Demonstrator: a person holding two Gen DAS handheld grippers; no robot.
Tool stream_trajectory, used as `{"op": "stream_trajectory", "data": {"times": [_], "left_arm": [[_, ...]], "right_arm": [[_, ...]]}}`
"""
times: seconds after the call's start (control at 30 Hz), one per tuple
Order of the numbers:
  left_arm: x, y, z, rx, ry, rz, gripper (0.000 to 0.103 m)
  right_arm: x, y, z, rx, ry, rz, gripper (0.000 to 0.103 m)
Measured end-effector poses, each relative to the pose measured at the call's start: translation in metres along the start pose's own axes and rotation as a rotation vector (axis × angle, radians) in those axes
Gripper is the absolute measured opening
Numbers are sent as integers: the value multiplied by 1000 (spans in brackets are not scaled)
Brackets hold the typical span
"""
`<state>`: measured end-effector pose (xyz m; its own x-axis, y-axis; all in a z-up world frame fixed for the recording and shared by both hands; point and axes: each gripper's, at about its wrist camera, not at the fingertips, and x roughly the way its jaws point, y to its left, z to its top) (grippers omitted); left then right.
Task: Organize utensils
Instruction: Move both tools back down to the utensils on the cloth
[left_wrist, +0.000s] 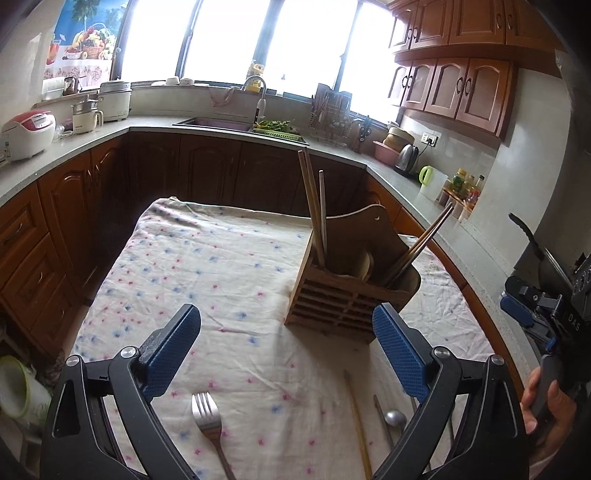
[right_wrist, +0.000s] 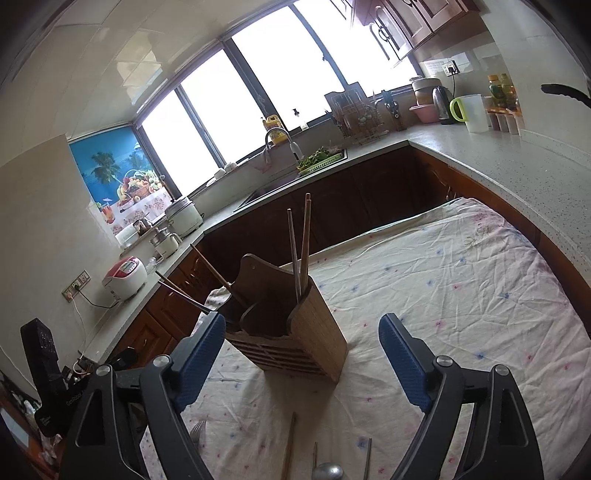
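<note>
Two claws hang over a desk draped in a flowered cloth (left_wrist: 221, 258), both spread wide with nothing between their blue pads. From the left wrist view, going left to right: a steel fork (left_wrist: 208, 417) lies near, tines pointing far, between the fingers of the left claw (left_wrist: 286, 332). Right of it lie a single wooden chopstick (left_wrist: 356, 417) and a metal spoon (left_wrist: 395, 419), partly hidden behind the right finger. Farther off, right of centre, stands the bamboo utensil holder (left_wrist: 347, 295); upright chopsticks (left_wrist: 312, 206) rise from its left compartment and another pair (left_wrist: 424, 240) leans out to the right. At the far right edge, a hand (left_wrist: 550, 410) grips the other device. From the right wrist view, the right claw (right_wrist: 301, 347) frames the holder, which stands just beyond its fingertips on the cloth.
</note>
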<state>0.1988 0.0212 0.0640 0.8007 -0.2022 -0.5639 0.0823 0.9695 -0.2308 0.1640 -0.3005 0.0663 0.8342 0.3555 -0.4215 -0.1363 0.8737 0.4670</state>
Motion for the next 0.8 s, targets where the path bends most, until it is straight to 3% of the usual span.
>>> {"op": "stream_trajectory", "data": {"times": [0.53,0.8], "left_arm": [[-15,-9,-93,35,174,-12,96],[-1,-33,-105,84,240,-24,96]], "right_arm": [[-71,-36,-84,13,77,-134,89],[-73,-45,-112,-27,139,-177,88]]}}
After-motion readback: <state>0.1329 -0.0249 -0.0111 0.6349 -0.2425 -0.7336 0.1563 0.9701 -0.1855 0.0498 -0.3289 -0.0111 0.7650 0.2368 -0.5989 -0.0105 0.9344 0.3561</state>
